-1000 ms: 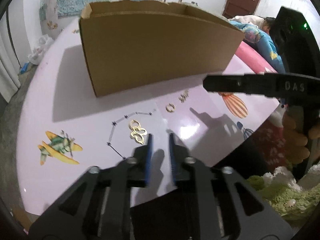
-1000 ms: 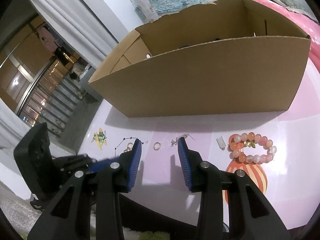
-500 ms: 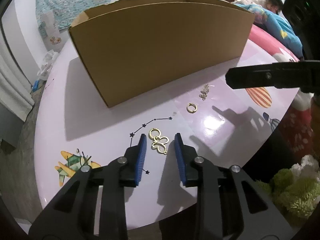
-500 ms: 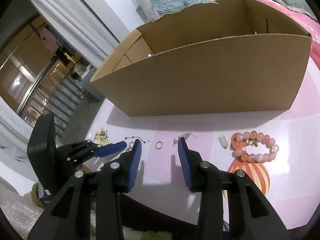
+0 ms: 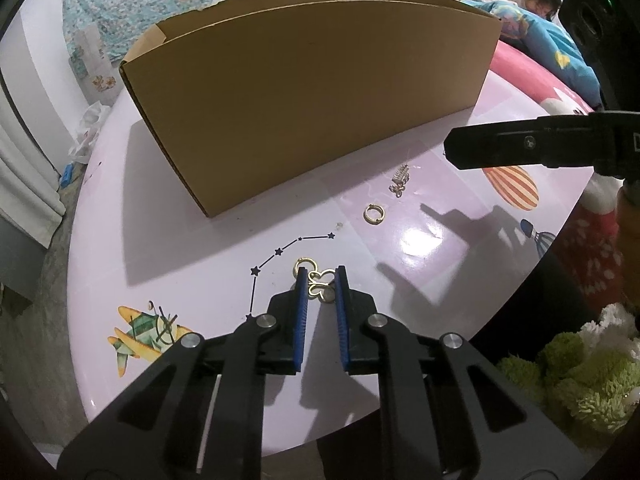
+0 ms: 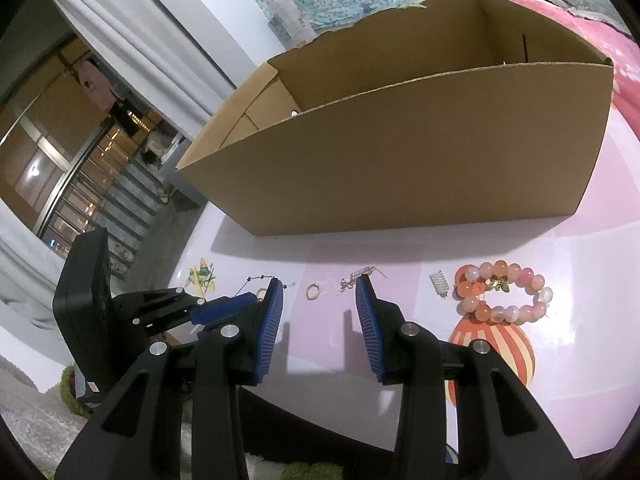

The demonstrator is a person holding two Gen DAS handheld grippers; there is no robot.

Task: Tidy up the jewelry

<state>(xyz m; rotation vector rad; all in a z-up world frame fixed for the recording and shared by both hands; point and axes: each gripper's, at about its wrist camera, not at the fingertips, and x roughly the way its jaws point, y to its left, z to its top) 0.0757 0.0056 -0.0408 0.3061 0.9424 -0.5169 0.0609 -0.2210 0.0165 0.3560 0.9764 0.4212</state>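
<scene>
Gold butterfly earring [image 5: 319, 285] lies on our pink table [image 5: 180, 248], btwn left gripper [image 5: 321, 286] pads; jaws just closing, narrow, contact unclear. Right gripper [image 6: 319, 300] half-open, empty, w/ nothing held.

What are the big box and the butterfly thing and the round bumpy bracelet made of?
The big box looks like plain brown cardboard: dull, with a ragged torn top edge. The butterfly charm seems to be gold-coloured metal, thin and shiny, though it could be plated. The bracelet is strung from smooth, glossy orange and pale pink beads, maybe glass, stone or plastic; the look does not settle which.
</scene>
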